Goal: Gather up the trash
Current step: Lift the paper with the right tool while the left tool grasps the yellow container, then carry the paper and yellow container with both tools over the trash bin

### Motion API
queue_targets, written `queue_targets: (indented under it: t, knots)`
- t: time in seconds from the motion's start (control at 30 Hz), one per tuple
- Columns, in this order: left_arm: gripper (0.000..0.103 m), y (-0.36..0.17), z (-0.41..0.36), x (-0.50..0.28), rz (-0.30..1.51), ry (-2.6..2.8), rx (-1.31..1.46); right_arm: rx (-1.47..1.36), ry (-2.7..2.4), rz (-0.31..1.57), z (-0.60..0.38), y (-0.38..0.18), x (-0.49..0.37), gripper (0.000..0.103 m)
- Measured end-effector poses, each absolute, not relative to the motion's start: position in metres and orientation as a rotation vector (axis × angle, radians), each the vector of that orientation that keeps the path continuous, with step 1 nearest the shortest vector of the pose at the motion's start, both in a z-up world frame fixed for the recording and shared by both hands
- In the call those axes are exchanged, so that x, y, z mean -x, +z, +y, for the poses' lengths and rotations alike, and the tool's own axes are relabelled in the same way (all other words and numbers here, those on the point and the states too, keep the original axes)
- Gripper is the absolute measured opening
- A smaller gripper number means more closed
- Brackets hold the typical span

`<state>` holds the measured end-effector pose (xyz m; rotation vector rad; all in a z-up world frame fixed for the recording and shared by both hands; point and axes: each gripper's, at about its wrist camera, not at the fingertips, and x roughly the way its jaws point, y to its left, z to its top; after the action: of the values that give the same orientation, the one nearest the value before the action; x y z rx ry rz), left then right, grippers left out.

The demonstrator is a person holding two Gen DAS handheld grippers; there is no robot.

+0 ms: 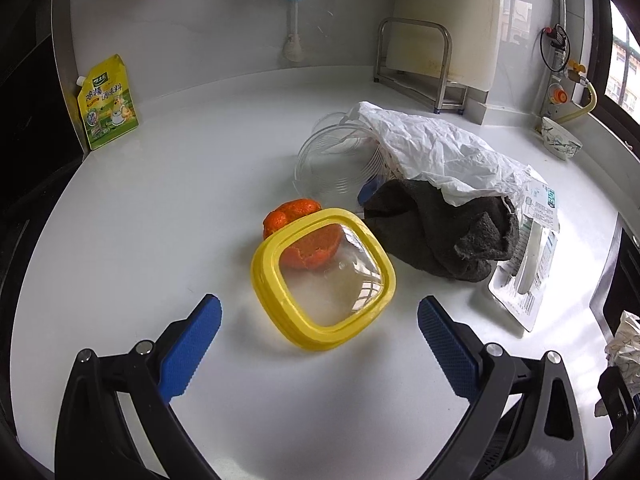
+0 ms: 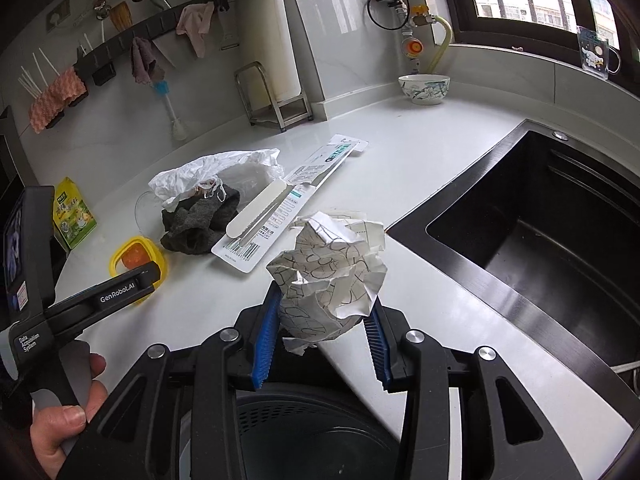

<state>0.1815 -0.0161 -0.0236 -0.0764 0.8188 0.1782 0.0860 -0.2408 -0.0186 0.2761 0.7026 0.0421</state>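
My right gripper (image 2: pixel 322 320) is shut on a crumpled ball of printed paper (image 2: pixel 330 270), held above the counter's front edge with a dark bin (image 2: pixel 304 440) showing below it. My left gripper (image 1: pixel 320 320) is open over the white counter, its blue pads either side of a yellow-rimmed clear lid (image 1: pixel 324 278). Orange peel (image 1: pixel 294 216) lies under and behind the lid. Further right sit a dark grey cloth (image 1: pixel 436 228), a white plastic bag (image 1: pixel 432 148), a clear plastic container (image 1: pixel 336 160) and a flat toothbrush package (image 1: pixel 528 264). The paper ball (image 1: pixel 624 344) shows at the left view's right edge.
A yellow seasoning pouch (image 1: pixel 108 104) leans at the back left. A metal rack (image 1: pixel 416 64) and a patterned bowl (image 2: pixel 424 88) stand near the back wall. A black sink (image 2: pixel 540 232) is sunk into the counter on the right. A person's hand (image 2: pixel 68 412) holds the left gripper's handle.
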Motion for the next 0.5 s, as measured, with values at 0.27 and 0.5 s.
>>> queue_targets:
  t: [0.27, 0.5]
  knots:
    - [0.097, -0.031, -0.016, -0.196, 0.816, 0.234, 0.111, -0.308, 0.066, 0.691, -0.25, -0.022, -0.086, 0.039]
    - [0.074, -0.03, -0.016, -0.193, 0.788, 0.211, 0.102, -0.318, 0.067, 0.697, -0.251, -0.027, -0.085, 0.039]
